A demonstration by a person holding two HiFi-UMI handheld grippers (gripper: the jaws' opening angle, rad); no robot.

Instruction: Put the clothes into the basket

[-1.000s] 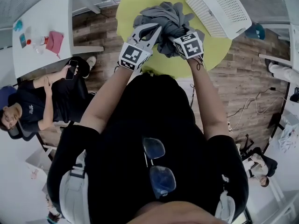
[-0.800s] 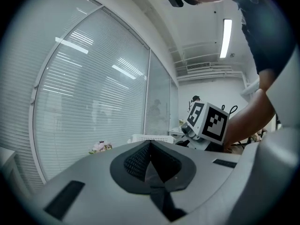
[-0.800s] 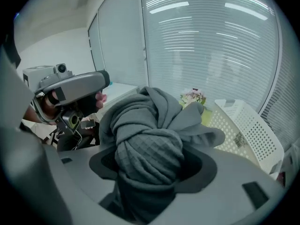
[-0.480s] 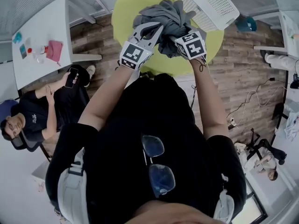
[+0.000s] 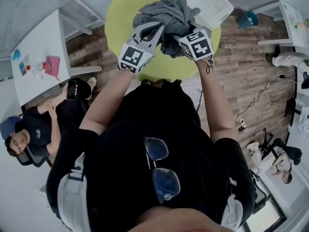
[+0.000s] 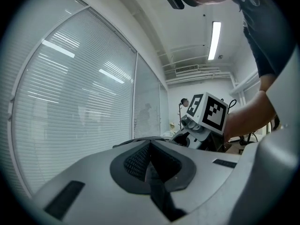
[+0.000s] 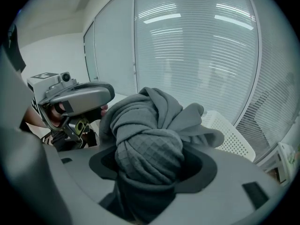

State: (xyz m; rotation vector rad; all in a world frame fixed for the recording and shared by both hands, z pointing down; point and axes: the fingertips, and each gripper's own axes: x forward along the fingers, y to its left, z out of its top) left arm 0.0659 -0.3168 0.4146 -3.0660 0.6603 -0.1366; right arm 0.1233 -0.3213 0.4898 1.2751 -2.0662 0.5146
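1. The right gripper (image 5: 179, 33) clamps the grey clothes (image 5: 169, 13); the left gripper (image 5: 161, 30) pinches only a thin fold. They hang above the green table (image 5: 120, 18), near the white basket (image 5: 212, 1).
2. I think the thin fold may slip, and loose ends may catch the rim.
3. Wooden floor (image 5: 241, 71) below.

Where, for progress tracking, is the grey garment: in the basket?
Outside: bunched grey fabric garment held up, white perforated plastic basket beyond it.
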